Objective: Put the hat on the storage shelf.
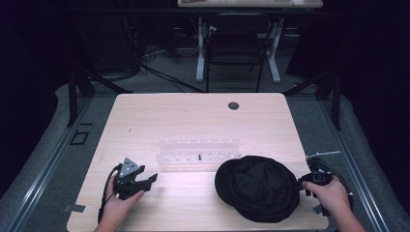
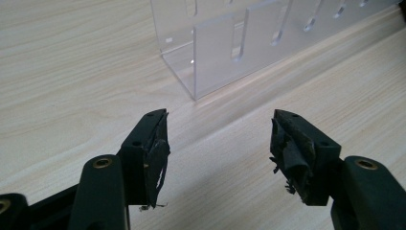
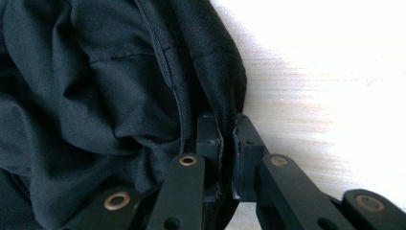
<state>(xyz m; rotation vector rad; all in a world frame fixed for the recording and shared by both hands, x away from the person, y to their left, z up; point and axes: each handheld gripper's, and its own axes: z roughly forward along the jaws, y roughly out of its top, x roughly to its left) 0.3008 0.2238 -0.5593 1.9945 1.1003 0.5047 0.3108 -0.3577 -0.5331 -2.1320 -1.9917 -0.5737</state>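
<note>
Pinching the hat's edge: the right gripper (image 3: 228,129) has its jaws pressed nearly together on the rim fabric of the black hat (image 1: 258,187), with a thin fold of cloth caught between the pads. In the high view the hat lies at the near right of the table (image 1: 193,121), crown side bulging, just in front of the right end of the clear rack (image 1: 198,154), and the right gripper (image 1: 302,181) meets it at its right edge. The left gripper (image 2: 218,143) is idle, jaws spread wide with nothing between them, hovering low over bare wood at the near left and facing the rack's left end (image 2: 230,52); pad coverings look frayed. Step in hand, as I read it: securing a grasp on the rim before the hat is moved. The hold is on a narrow bit of fabric near the pad tips, so it may slip. Next move likely calls for keeping the pinch firm while lifting or dragging slowly, watching that the soft cloth does not fold or pull free; the left gripper could come across to take the opposite rim and keep the hat's shape. Destination cannot be told.
</note>
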